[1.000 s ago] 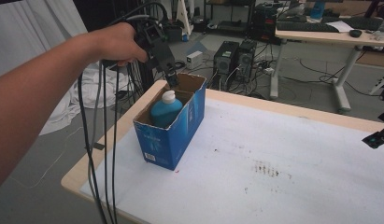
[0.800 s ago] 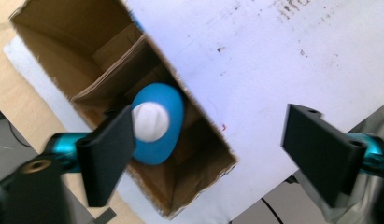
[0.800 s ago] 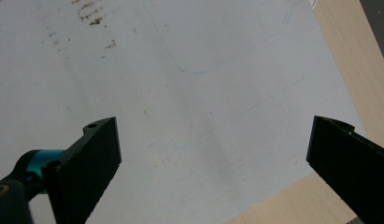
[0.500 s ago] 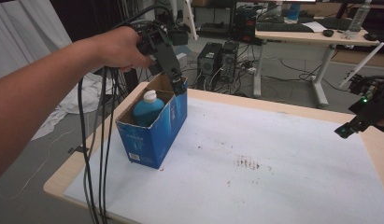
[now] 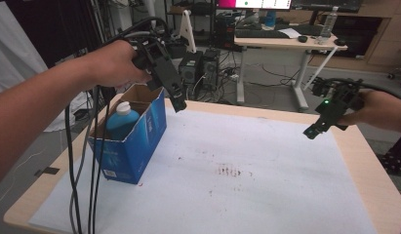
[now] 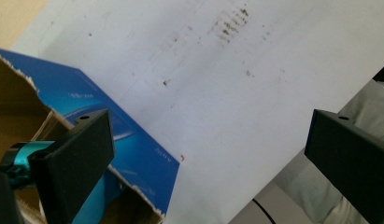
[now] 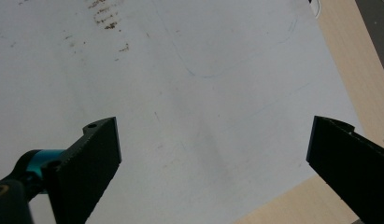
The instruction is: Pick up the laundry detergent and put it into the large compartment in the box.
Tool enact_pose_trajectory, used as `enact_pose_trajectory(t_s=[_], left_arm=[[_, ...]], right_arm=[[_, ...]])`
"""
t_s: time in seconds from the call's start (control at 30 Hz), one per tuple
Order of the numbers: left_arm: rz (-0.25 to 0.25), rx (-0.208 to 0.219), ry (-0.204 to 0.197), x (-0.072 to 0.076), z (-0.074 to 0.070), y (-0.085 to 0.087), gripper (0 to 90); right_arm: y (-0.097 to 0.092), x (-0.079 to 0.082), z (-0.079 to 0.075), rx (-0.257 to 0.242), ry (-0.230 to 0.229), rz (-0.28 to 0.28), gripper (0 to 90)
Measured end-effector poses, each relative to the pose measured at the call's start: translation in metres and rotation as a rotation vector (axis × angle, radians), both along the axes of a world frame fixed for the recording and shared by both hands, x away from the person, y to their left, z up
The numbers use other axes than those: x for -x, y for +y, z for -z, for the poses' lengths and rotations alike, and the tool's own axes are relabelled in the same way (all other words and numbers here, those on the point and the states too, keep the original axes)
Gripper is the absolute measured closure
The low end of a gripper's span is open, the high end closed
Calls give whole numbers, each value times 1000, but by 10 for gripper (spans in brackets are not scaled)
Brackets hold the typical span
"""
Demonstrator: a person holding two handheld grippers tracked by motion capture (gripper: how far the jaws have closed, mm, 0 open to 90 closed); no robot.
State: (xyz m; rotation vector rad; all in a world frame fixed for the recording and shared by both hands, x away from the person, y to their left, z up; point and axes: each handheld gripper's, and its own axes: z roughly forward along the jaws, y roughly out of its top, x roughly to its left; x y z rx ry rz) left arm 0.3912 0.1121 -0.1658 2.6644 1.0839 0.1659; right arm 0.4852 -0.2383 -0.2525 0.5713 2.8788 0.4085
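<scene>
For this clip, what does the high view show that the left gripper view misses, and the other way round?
High view alone: the blue bottle standing in the box, both hand-held grippers, left and right, held above the table, and the desks behind. Left gripper view alone: a close look at the box's torn cardboard rim between its own wide-open jaws. Shared: the blue box, the white sheet and its brown stains.

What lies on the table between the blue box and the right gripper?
High view: only bare white paper sheet with brown stains between blue cardboard box and right gripper.
</scene>
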Motion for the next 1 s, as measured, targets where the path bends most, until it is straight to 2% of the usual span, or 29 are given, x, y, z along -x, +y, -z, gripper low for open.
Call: enact_pose_trajectory(t_s=[0.1, 0.23, 0.3, 0.53, 0.73, 0.9, 1.0], left_arm=[[60, -10, 17, 1, 3, -12, 16], [58, -12, 22, 0, 7, -25, 16], [31, 10, 25, -2, 10, -31, 16], [-17, -7, 34, -5, 26, -48, 16], [-70, 13, 36, -12, 43, -65, 16], [-111, 33, 25, -12, 55, -77, 16], [-130, 39, 32, -13, 61, -80, 16]], right_arm=[[2, 1, 0, 0, 1, -2, 21], [5, 3, 0, -1, 5, -11, 21], [6, 4, 0, 4, 9, -11, 21], [10, 5, 0, 0, 7, -24, 21], [8, 6, 3, -6, 14, -22, 21], [5, 6, 6, -9, 18, -17, 21], [5, 6, 8, -10, 20, -20, 21]])
